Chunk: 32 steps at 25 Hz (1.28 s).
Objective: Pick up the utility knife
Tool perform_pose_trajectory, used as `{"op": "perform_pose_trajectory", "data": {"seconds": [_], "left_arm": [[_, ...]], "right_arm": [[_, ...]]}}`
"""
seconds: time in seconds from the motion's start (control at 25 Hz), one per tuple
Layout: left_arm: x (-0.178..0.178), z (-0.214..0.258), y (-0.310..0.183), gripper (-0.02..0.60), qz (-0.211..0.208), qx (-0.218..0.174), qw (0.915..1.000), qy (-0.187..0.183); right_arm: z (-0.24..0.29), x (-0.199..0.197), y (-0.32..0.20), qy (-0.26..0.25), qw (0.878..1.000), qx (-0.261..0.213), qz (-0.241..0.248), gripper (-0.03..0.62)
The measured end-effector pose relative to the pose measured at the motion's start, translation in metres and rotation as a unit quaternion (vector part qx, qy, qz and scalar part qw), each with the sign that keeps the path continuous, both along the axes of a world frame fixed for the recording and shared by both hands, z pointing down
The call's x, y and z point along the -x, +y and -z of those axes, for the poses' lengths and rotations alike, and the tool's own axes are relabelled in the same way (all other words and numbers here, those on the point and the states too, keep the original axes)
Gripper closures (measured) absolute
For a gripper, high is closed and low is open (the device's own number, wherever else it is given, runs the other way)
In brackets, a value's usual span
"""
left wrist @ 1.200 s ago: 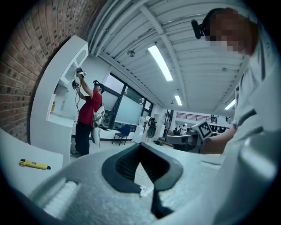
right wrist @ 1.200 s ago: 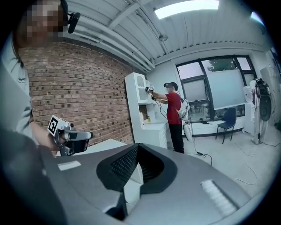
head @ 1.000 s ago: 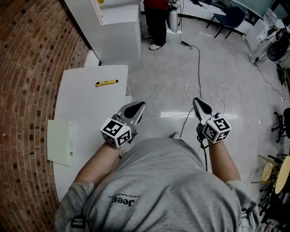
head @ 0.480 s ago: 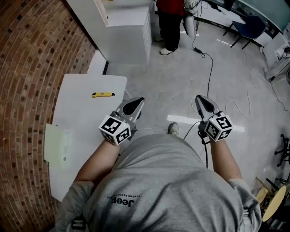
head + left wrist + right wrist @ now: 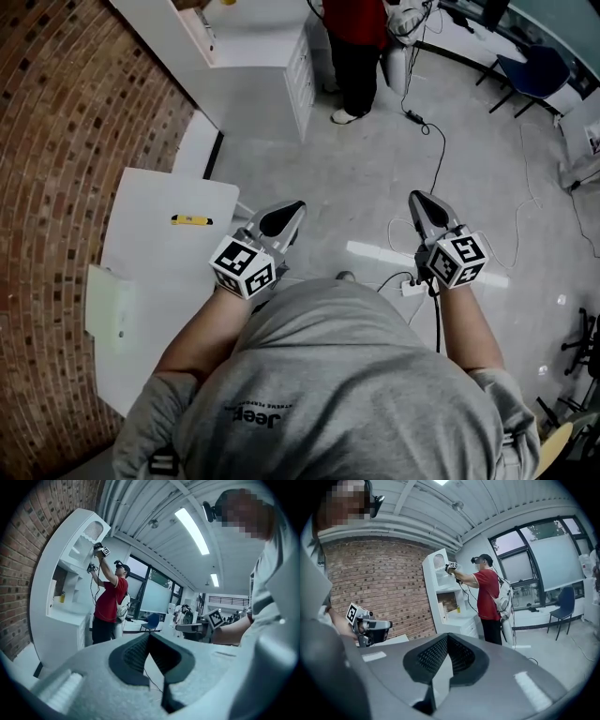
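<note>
Where the knife is: the yellow utility knife [image 5: 190, 220] lies flat near the far end of the white table [image 5: 159, 267] — well apart from both claws.
Left gripper [image 5: 284, 214]: jaws pressed together with nothing between them. It is held out by the table's edge, so it is likely the one to grab.
Right gripper [image 5: 422, 202]: jaws together too, empty — held over the floor, out of the way.
Why closed: probably just carried like this; the jaws must open before a grab.
</note>
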<state>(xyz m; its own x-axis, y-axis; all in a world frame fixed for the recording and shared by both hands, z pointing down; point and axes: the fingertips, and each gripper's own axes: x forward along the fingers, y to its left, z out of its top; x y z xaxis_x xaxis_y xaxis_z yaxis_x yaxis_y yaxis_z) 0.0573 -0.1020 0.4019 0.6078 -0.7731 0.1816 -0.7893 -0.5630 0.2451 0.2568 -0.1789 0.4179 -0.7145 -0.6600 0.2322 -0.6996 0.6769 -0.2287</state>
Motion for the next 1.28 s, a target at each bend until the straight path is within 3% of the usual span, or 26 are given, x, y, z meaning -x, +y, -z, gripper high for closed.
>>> {"op": "perform_pose_trajectory", "data": {"seconds": [0.28, 0.64, 0.88, 1.16, 1.28], "left_arm": [[0.009, -0.009, -0.027, 0.583, -0.021, 0.008, 0.9997, 0.007], [0.049, -0.008, -0.043, 0.583, -0.092, 0.001, 0.9957, 0.014], [0.068, -0.010, -0.050, 0.583, -0.097, 0.005, 0.9949, 0.026], [0.058, -0.006, -0.050, 0.583, -0.101, -0.002, 0.9945, 0.028], [0.055, -0.004, -0.048, 0.583, -0.099, -0.007, 0.9948, 0.025]], "right_arm": [[-0.010, 0.005, -0.017, 0.000, 1.000, 0.011, -0.024, 0.585], [-0.004, 0.038, -0.001, 0.001, 0.996, 0.004, -0.090, 0.585], [-0.004, 0.051, 0.004, 0.009, 0.994, 0.004, -0.107, 0.585], [0.001, 0.041, 0.004, 0.002, 0.994, -0.002, -0.109, 0.582], [0.006, 0.041, 0.002, -0.013, 0.995, -0.011, -0.098, 0.391]]}}
